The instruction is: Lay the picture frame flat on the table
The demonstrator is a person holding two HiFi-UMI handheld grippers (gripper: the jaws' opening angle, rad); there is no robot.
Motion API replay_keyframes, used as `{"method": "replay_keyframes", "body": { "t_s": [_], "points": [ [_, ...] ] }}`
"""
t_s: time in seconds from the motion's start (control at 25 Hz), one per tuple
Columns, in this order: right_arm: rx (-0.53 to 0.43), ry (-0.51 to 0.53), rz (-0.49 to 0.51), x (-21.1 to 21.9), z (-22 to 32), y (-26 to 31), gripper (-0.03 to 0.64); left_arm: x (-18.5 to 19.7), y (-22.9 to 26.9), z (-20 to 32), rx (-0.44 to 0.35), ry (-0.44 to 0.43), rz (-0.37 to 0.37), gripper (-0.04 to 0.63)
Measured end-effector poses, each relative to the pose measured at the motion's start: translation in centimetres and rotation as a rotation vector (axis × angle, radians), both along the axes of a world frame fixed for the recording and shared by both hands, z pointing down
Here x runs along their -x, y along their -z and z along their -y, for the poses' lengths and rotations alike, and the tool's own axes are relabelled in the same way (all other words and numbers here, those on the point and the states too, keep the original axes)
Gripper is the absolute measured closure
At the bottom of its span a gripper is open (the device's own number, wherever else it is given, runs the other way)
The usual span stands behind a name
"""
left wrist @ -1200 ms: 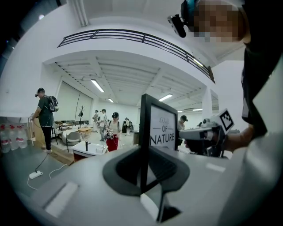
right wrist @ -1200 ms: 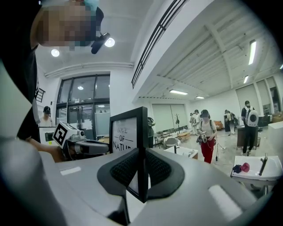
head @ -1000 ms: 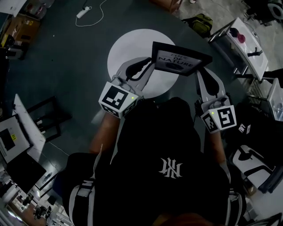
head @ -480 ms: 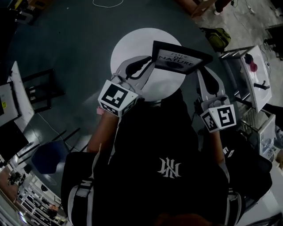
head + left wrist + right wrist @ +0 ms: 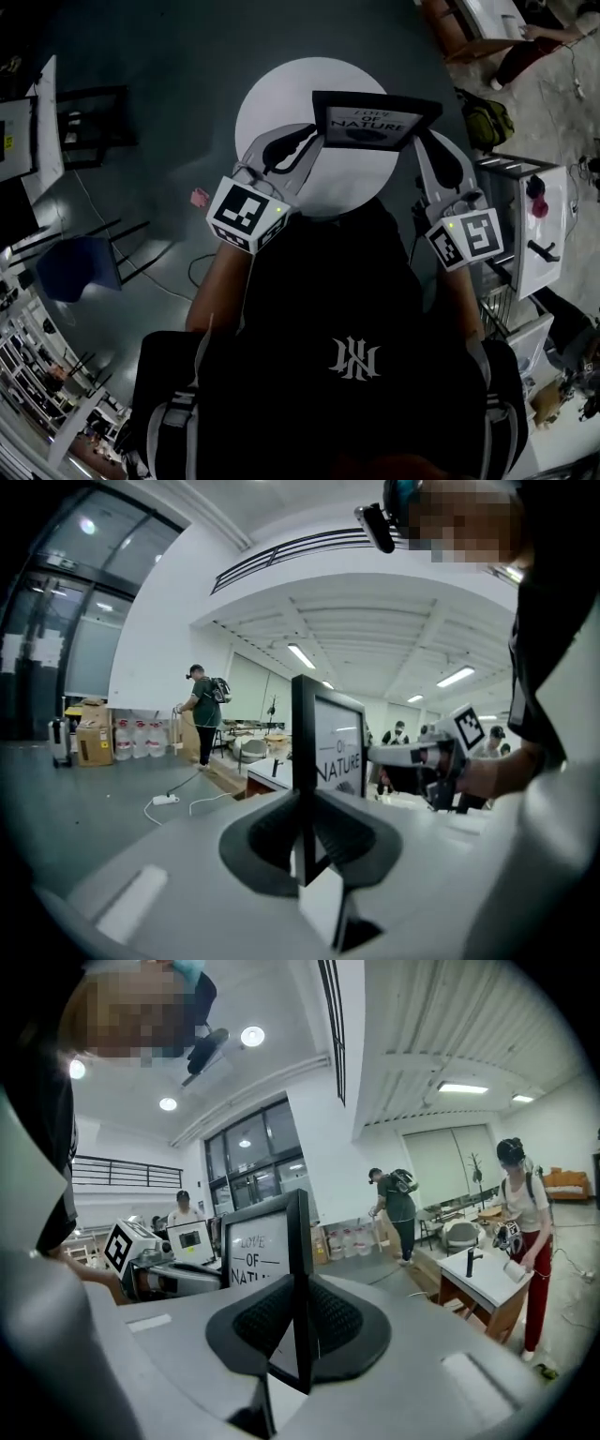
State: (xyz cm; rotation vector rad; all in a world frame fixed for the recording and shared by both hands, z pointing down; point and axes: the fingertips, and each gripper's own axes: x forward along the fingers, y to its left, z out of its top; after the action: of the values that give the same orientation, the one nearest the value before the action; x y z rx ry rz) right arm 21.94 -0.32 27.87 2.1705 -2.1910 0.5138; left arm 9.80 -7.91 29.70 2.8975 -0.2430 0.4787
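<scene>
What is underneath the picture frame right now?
The round white table lies below the picture frame. The tabletop patch directly beneath is covered, so contact cannot be judged.

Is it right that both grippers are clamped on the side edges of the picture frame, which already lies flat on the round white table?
No. The picture frame does not lie flat: the left gripper view shows it standing upright, over the round white table. The left gripper and right gripper are indeed clamped on its side edges.
</scene>
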Motion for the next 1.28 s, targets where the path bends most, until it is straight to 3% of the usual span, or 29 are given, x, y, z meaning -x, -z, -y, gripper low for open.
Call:
{"method": "replay_keyframes", "body": {
  "t_s": [0.24,0.56,0.96,1.28],
  "points": [
    [0.044,0.153,0.038,-0.5,1.4,-2.0,0.584,0.4,-1.7,-0.2,0.026,0.151,0.039,0.557],
    [0.145,0.312,0.072,3.2,4.6,-6.3,0.584,4.6,-6.0,1.8,0.110,0.308,0.101,0.557],
    [0.290,0.360,0.199,6.4,8.4,-16.2,0.584,8.4,-15.5,3.6,0.266,0.384,0.178,0.558],
    [0.442,0.340,0.395,7.5,8.8,-25.5,0.586,9.6,-23.8,5.2,0.371,0.422,0.207,0.558]
  ]
}}
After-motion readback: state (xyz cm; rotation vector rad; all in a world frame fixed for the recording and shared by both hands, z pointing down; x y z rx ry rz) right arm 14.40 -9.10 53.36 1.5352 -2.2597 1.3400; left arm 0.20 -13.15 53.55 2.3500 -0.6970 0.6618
